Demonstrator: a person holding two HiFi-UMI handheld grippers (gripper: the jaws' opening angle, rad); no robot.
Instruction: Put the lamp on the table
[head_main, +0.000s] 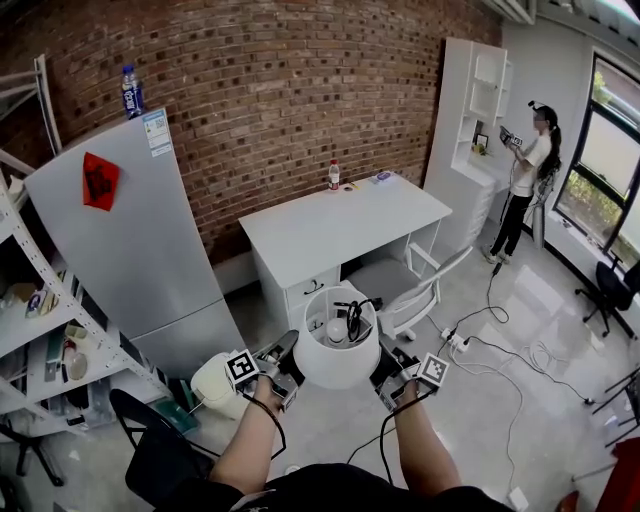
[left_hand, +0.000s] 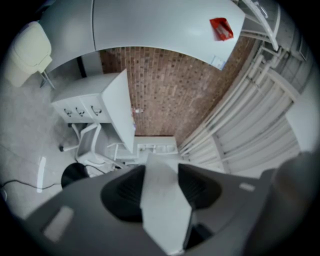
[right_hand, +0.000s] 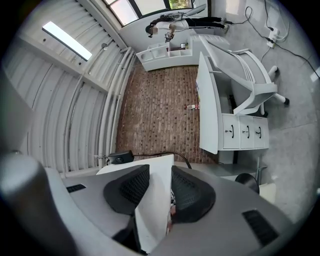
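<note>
Lamp (head_main: 337, 352) hangs between them, left tongs (left_hand: 161, 186) and right tongs (right_hand: 156, 186) each clamped on its side, short of the table (head_main: 340, 225).

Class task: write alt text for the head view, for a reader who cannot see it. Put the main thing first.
A person's left tongs and right tongs hold a white lamp by opposite sides of its shade, in the air before a white desk by a brick wall. A grey fridge stands left.

We see a clear plastic bottle (head_main: 130, 92) atop the tall grey refrigerator (head_main: 150, 260), a red paper square (head_main: 100, 181) on its door.
</note>
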